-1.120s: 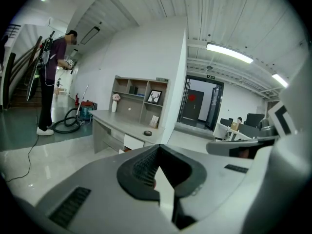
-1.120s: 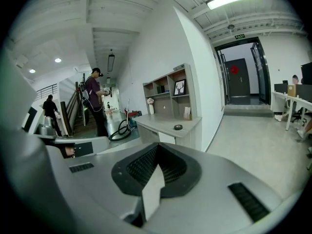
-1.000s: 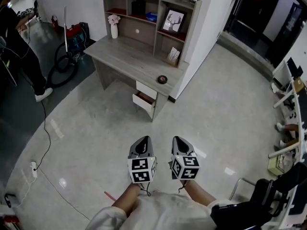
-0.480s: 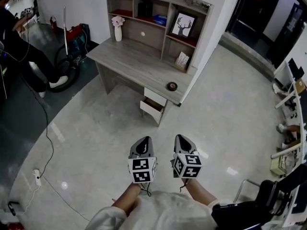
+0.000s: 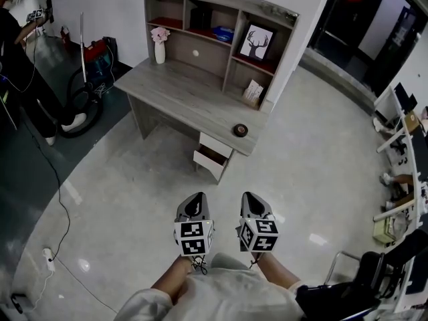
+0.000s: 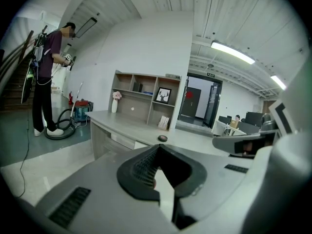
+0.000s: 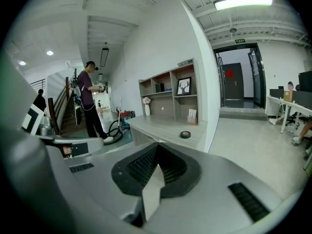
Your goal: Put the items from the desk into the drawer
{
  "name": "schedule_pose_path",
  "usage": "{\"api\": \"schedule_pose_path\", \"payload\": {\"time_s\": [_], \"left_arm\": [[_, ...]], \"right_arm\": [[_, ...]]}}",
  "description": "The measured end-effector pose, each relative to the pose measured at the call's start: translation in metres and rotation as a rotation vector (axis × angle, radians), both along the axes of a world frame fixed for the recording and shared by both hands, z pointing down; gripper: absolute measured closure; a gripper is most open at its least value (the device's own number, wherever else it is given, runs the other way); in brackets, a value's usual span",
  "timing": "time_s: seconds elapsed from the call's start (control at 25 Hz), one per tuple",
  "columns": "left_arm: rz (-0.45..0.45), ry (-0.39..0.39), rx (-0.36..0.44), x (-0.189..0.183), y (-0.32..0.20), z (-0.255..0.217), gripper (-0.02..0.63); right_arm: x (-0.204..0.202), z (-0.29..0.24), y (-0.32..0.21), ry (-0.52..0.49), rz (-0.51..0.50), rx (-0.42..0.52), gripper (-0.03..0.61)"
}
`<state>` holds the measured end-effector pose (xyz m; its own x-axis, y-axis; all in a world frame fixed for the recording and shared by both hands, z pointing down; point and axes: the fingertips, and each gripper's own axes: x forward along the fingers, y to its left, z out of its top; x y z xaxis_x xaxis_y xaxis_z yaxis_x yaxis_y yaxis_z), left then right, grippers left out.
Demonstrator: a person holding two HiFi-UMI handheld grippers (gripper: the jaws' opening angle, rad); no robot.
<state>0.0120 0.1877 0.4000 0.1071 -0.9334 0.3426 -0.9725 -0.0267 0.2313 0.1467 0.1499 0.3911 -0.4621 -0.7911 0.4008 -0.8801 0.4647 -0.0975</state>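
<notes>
Jaws of left gripper (image 5: 194, 199) & right gripper (image 5: 251, 198) both pinched closed, empty, since desk (image 5: 180, 92) is well apart; drawer (image 5: 212, 159) stands open, prob. ready for black roll (image 5: 240, 130).

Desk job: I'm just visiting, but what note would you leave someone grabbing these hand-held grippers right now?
Left hand-held gripper: shut, empty.
Right hand-held gripper: shut, empty.
Both hang over the floor, short of the desk.
Black roll lies on the desk's near corner; the drawer below stands pulled out.
Done: roll not yet stowed.
Left: walk up, grip the roll, place it in the drawer.
</notes>
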Motion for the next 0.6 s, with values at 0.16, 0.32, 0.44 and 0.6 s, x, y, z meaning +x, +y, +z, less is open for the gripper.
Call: {"api": "schedule_pose_path", "payload": {"time_s": [0.16,0.32,0.44,0.6], "left_arm": [[0.015,-0.014,-0.015,-0.004,-0.013,0.007,0.617],[0.018,-0.014,-0.032,-0.011,-0.029,0.017,0.617],[0.03,-0.025,-0.045,-0.017,-0.048,0.025,0.617],[0.055,-0.045,-0.042,-0.024,-0.085,0.023,0.617]], "right_arm": [[-0.002,0.003,-0.017,-0.001,0.024,-0.001,0.58],[-0.008,0.012,-0.036,-0.012,0.039,-0.014,0.58],[-0.015,0.022,-0.054,-0.017,0.044,-0.025,0.58],[-0.025,0.027,-0.09,-0.034,0.065,-0.036,0.58]]}}
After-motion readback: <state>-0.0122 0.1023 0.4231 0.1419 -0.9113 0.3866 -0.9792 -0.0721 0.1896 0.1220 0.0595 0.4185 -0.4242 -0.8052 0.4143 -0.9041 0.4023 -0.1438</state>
